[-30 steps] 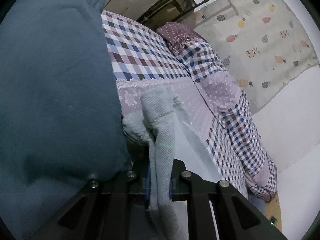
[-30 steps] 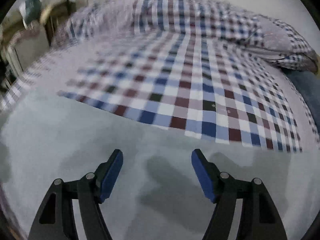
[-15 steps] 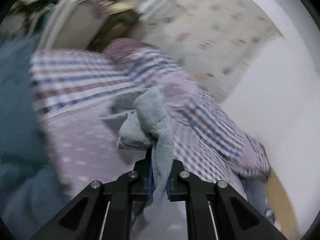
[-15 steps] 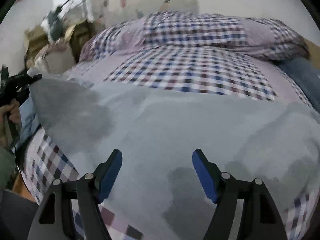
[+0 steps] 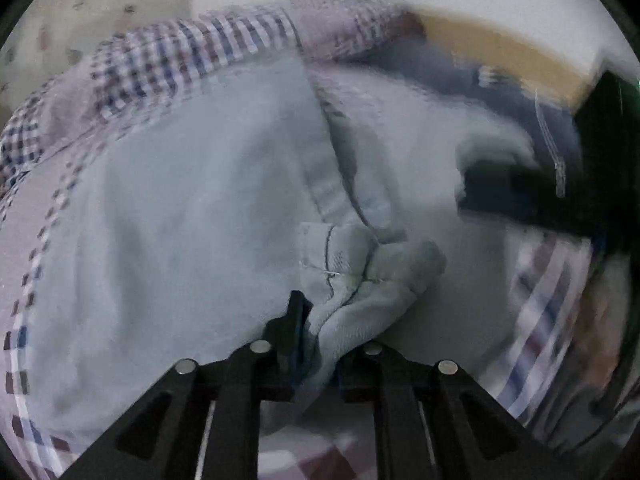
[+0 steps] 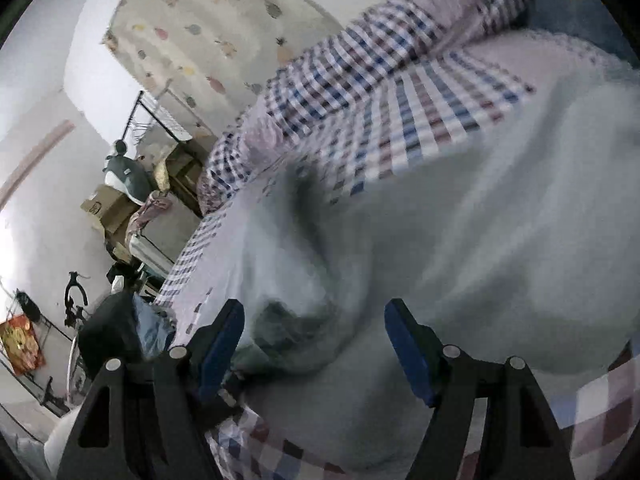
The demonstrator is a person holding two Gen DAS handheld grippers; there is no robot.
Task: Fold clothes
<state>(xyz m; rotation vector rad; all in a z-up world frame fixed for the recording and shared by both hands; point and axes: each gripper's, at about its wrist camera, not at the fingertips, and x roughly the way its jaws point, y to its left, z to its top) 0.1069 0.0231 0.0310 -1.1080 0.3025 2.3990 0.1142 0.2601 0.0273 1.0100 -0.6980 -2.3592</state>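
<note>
A pale grey-blue garment (image 5: 180, 208) lies spread over the checked bed cover, filling most of the left wrist view. My left gripper (image 5: 320, 344) is shut on a bunched corner of it (image 5: 360, 276), the cloth folded up between the black fingers. In the right wrist view the same garment (image 6: 460, 220) lies rumpled across the bed, with a dark fold (image 6: 304, 200) near its left edge. My right gripper (image 6: 314, 344) hangs just above the cloth, open, its blue pads (image 6: 404, 344) wide apart and holding nothing.
The checked bed cover (image 6: 400, 92) and a rolled checked quilt (image 5: 192, 52) run along the far side. A fruit-print curtain (image 6: 208, 28), cardboard boxes (image 6: 108, 204) and a metal rack (image 6: 152, 120) stand beside the bed. A dark object (image 5: 520, 196) lies at the right in the left wrist view.
My left gripper swung round with the corner still held and now faces down over the spread garment. The right gripper tilted and moved nearer the garment's rumpled left part, staying open.
</note>
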